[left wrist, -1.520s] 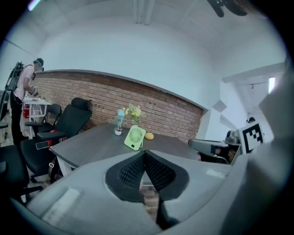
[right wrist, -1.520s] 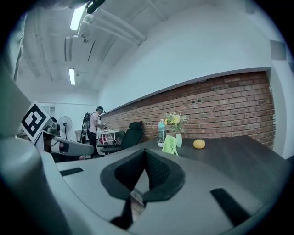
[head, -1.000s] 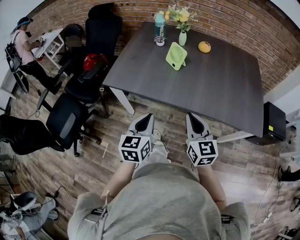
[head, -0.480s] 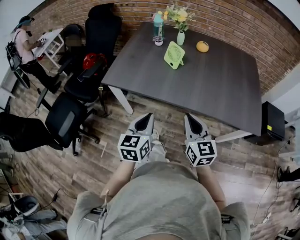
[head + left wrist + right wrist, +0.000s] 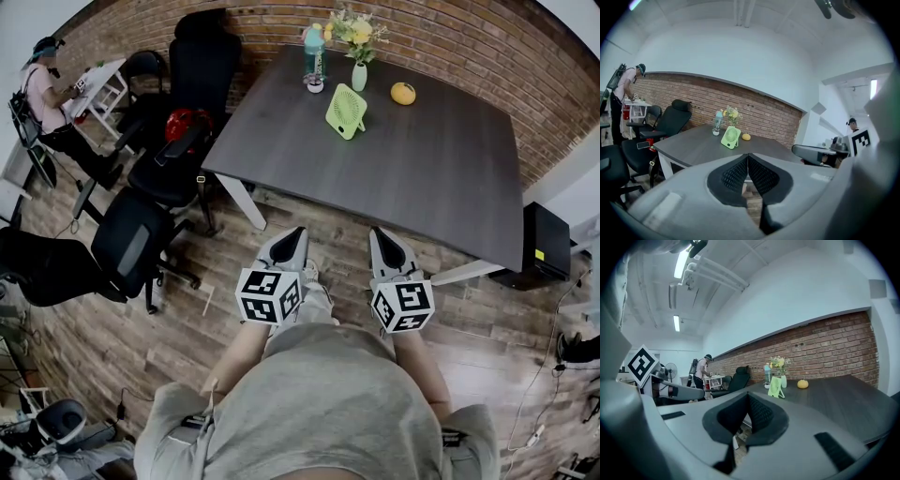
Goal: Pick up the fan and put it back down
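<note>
At the lower middle of the head view, the left gripper [image 5: 293, 236] and the right gripper [image 5: 382, 234] hang side by side above the plank floor [image 5: 225, 314], each with its jaws clenched together on nothing. Beyond them, the dark table [image 5: 422, 178] fills the upper middle. The green fan [image 5: 346, 111] stands upright near its far end, well apart from both grippers. An orange fruit [image 5: 403, 93] lies to its right, and a bottle [image 5: 314, 52] and a vase of flowers [image 5: 359, 73] stand just behind, before the brick wall [image 5: 450, 37].
</note>
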Demonstrator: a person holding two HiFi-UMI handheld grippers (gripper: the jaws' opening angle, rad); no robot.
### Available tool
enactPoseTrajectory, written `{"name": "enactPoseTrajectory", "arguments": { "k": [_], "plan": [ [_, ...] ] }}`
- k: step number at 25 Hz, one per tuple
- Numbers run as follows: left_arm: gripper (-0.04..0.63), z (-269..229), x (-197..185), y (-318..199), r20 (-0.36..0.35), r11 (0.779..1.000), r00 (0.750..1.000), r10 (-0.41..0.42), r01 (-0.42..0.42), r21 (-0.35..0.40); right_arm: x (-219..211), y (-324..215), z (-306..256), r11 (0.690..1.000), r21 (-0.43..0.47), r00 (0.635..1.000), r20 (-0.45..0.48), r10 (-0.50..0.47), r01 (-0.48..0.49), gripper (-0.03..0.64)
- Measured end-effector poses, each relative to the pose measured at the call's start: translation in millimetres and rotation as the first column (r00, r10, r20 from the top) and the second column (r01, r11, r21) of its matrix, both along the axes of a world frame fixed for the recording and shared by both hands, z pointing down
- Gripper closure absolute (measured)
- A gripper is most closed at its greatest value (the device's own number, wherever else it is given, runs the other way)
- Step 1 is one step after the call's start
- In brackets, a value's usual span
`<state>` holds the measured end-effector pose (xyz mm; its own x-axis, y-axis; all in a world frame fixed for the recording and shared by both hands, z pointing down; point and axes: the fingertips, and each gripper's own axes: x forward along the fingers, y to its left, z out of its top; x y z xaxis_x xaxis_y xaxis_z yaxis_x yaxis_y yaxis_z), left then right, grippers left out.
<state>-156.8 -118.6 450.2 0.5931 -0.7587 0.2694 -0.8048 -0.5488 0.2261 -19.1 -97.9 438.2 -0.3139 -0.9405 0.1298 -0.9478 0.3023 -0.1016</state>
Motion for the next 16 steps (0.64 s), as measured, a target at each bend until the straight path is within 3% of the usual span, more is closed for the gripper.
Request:
{"name": "enactPoseTrajectory", "arguments": {
  "k": [16],
  "plan": [
    [0.574,-1.0,4.6,-4.2,-0.012,1.0,1.0,0.019,-0.019,0.003,2.2,-6.7,-3.5,1.0,0.004,1.0,0.023,0.012,-0.013,0.617]
  ]
}}
